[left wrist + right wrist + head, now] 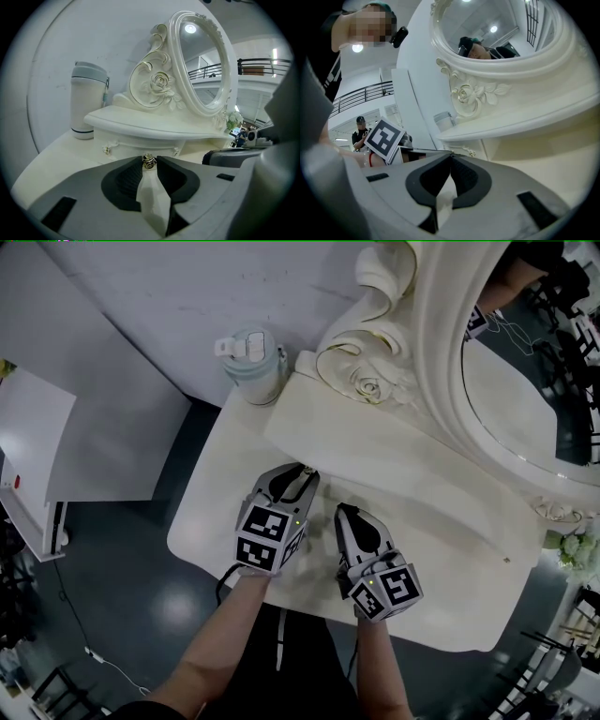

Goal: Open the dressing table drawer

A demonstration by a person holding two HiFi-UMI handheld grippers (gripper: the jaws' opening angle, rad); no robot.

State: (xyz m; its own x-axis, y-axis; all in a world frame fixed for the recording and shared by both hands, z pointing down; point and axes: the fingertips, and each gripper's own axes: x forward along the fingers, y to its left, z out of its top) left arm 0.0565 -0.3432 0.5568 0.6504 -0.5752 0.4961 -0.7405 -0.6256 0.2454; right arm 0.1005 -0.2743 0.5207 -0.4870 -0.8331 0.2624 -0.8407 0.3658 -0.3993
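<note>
The oval mirror (525,381) stands at the back of the white tabletop (211,512). A low shelf (394,460) runs along the mirror's foot. The drawer (133,142) sits under that shelf, below the mirror's carved rose, and its front lies flush, not pulled out.

The left tool (305,474) reaches in toward the mirror's base. In the left gripper view its jaws are clamped on the drawer's small gold knob (149,161), one tip on each side of it.

The right tool (345,512) hovers just beside the left tool, on the side nearer the mirror's glass and a little further back from the shelf. Its tips are pressed together with nothing between them.

A pale flask (251,364) stands upright on the tabletop past the mirror's scrolled edge, at the shelf's far end.
</note>
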